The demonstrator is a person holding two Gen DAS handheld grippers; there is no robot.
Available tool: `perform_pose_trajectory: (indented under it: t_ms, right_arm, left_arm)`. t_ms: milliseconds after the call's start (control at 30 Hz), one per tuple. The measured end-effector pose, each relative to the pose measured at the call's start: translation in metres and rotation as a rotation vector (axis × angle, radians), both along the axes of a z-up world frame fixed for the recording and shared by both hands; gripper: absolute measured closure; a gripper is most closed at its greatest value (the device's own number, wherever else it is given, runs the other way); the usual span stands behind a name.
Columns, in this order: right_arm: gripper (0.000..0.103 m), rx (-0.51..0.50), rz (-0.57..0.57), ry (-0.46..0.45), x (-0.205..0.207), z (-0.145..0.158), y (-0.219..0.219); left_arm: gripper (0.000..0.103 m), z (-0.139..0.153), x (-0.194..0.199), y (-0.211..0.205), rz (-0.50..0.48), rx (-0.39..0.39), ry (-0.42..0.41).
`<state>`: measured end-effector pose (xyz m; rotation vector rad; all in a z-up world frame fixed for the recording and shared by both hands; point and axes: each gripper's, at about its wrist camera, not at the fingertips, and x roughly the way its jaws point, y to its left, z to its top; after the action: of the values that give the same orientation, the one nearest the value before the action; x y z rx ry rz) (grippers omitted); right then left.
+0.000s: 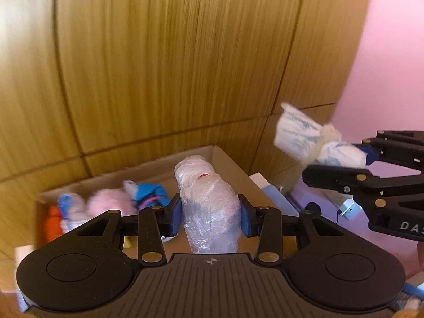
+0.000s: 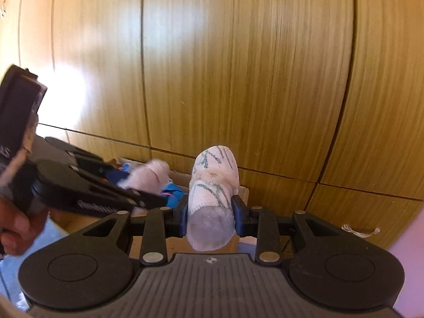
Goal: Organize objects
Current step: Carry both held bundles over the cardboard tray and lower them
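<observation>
Left gripper (image 1: 211, 216) clamped on a plastic-wrapped bundle (image 1: 209, 206), held upright above an open cardboard box (image 1: 225, 159). Right gripper (image 2: 210, 216) clamped on a white patterned roll (image 2: 213, 185) tied at the middle, also over the box's far edge. Box holds pink fluff (image 1: 110, 202), blue cloth (image 1: 151, 193) and an orange item (image 1: 53, 224), set against wood panelling (image 1: 172, 53); pink wall (image 1: 392, 66) to the right.

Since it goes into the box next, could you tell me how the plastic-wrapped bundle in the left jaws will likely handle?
The plastic-wrapped bundle probably squashes: it looks pinched where the pads press. Its crinkly film may be slippery. It seems light, probably soft contents.
</observation>
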<state>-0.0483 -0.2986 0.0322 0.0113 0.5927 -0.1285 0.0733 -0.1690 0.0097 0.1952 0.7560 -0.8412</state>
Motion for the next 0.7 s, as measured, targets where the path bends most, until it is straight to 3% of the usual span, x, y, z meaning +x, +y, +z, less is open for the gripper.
perform_pose_trajectory:
  t_ms: [133, 300, 533, 700]
  right_arm:
    - [0.074, 0.029, 0.003, 0.042, 0.031, -0.021, -0.014]
    - [0.074, 0.044, 0.009, 0.104, 0.071, -0.053, -0.019]
    - [0.074, 0.119, 0.021, 0.194, 0.112, -0.087, -0.03]
    - [0.073, 0.108, 0.051, 0.251, 0.131, -0.102, -0.033]
  left_arm:
    - [0.054, -0.032, 0.028, -0.025, -0.011, 0.025, 0.041]
    - [0.054, -0.059, 0.054, -0.036, -0.02, 0.1, 0.02]
    - [0.054, -0.079, 0.074, -0.036, -0.034, 0.153, 0.008]
    - [0.051, -0.09, 0.073, -0.039, -0.081, 0.177, -0.029]
